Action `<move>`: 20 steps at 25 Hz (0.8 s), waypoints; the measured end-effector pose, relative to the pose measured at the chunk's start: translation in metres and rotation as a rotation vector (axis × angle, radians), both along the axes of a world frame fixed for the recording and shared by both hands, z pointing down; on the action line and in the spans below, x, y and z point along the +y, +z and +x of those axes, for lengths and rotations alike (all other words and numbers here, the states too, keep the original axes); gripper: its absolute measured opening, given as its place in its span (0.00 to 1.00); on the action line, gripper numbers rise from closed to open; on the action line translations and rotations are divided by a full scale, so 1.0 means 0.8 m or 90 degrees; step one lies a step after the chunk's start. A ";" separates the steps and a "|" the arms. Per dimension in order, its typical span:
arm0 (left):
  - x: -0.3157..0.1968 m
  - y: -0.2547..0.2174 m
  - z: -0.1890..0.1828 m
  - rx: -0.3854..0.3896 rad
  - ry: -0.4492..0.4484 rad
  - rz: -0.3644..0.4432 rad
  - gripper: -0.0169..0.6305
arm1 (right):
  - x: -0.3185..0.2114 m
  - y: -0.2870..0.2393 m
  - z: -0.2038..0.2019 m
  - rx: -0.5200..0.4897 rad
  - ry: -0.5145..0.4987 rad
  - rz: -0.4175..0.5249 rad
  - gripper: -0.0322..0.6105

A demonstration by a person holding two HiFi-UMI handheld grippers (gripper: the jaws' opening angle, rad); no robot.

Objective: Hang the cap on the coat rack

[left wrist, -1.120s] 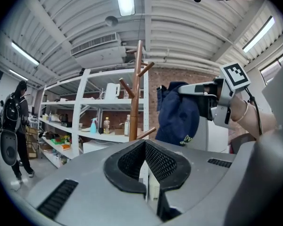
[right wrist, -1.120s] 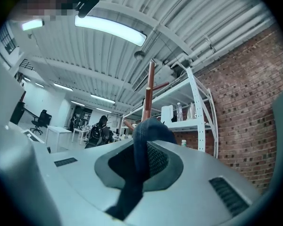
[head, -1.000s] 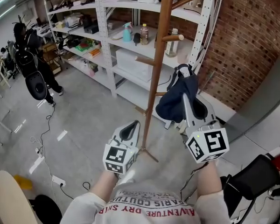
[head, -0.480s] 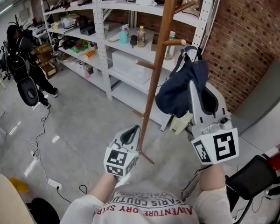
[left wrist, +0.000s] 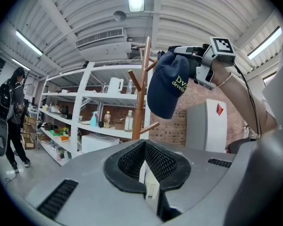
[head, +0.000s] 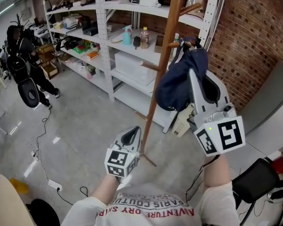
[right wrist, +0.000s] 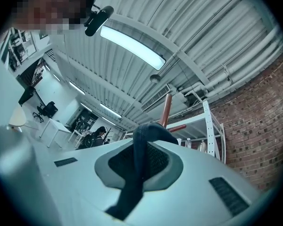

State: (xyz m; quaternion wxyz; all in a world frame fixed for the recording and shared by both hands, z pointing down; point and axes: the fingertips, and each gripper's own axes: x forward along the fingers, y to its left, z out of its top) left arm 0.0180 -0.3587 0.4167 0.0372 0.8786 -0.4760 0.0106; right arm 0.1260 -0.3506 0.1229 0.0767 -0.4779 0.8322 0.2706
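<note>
The navy cap (head: 178,84) hangs from my right gripper (head: 192,46), which is shut on its back strap. It is raised beside the wooden coat rack (head: 163,60), with the cap's top close to a short peg (head: 175,44). In the right gripper view the strap (right wrist: 139,160) runs between the jaws, with the rack pole (right wrist: 165,108) just beyond. My left gripper (head: 131,134) is low near the rack's base, shut and holding nothing. In the left gripper view the cap (left wrist: 169,89) hangs right of the rack (left wrist: 142,98).
White metal shelving (head: 103,41) with bottles and boxes stands behind the rack against a brick wall (head: 254,36). A person in black (head: 23,55) stands far left. Cables (head: 47,140) lie on the floor. A black chair (head: 254,182) is at lower right.
My right gripper has lifted the cap higher and moved it left toward the rack's peg. The left gripper has stayed in place.
</note>
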 end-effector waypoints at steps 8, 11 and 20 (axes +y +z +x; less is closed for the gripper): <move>-0.001 0.008 -0.018 0.005 -0.020 -0.009 0.04 | -0.030 0.009 -0.004 -0.033 -0.014 -0.032 0.09; 0.000 0.012 -0.022 0.004 -0.020 -0.013 0.04 | -0.035 0.017 -0.007 -0.038 -0.014 -0.039 0.09; 0.002 0.024 -0.024 -0.004 -0.014 -0.028 0.04 | -0.070 0.054 -0.002 -0.053 -0.001 -0.085 0.09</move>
